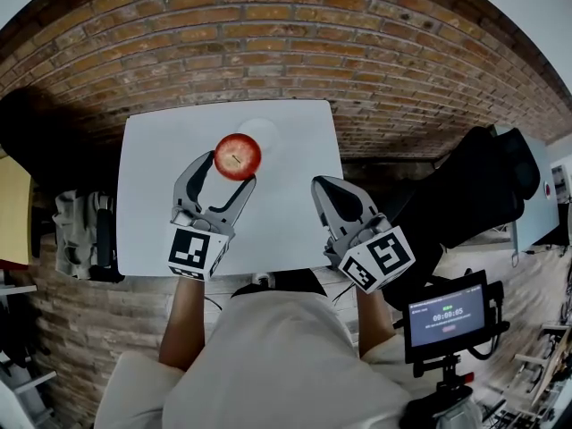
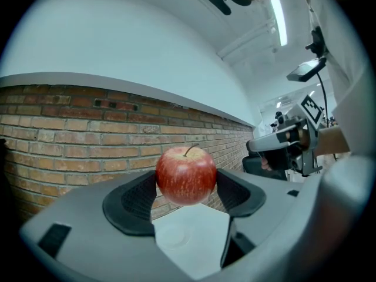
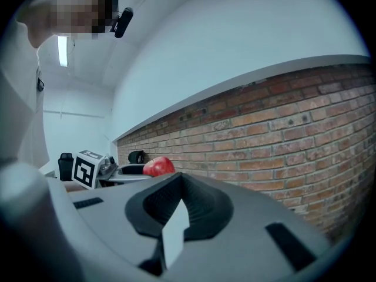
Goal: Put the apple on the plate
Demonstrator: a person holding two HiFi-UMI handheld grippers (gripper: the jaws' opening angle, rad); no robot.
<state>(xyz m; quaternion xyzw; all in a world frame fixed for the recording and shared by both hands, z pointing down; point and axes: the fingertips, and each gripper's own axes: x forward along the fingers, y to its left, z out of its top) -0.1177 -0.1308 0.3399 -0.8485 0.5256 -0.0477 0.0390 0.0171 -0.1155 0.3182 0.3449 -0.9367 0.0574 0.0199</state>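
Note:
A red apple [image 1: 238,156] [image 2: 186,175] hangs above the white table [image 1: 161,204], with my left gripper [image 1: 234,164] [image 2: 186,188] shut on it, its black pads pressing both sides. A white plate [image 1: 267,132] lies on the table just beyond the apple, near the far edge; in the left gripper view the plate [image 2: 174,235] shows faintly below the jaws. My right gripper [image 1: 320,186] [image 3: 179,180] is shut and empty, over the table's right side. In the right gripper view the apple [image 3: 158,167] shows off to the left.
The table is small and square, with a brick floor all round it. A black bag or seat [image 1: 474,195] stands to the right. A small monitor on a stand [image 1: 447,315] is at the lower right. Grey gear [image 1: 80,231] lies left of the table.

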